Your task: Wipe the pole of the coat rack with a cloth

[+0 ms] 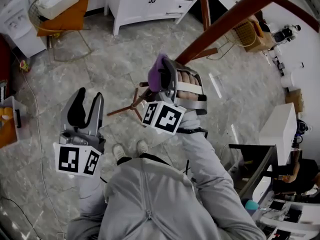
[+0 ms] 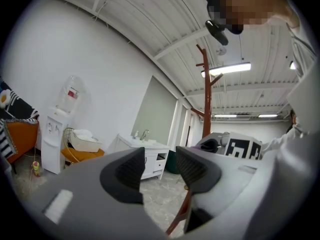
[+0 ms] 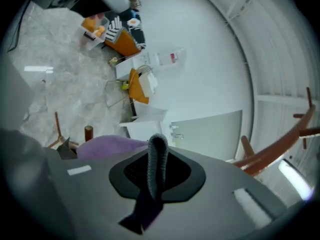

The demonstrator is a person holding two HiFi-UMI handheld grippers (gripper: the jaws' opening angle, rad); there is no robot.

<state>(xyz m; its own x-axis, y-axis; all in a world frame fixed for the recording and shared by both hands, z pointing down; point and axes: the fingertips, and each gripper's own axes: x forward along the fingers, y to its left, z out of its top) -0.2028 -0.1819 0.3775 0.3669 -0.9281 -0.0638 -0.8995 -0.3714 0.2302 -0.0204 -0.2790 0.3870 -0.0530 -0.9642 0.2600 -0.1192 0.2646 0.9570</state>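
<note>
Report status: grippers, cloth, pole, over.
Left gripper open, empty. Right gripper shut on purple cloth, near coat rack pole; contact cannot be told. No obstruction seen.

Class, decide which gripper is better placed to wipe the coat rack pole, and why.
Right. The right gripper is shut on the cloth, close by the pole; the left gripper is open, empty, farther away.

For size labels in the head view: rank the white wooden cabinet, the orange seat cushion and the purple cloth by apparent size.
Largest: white wooden cabinet.
Next: orange seat cushion.
Smallest: purple cloth, though it is nearest the camera.
</note>
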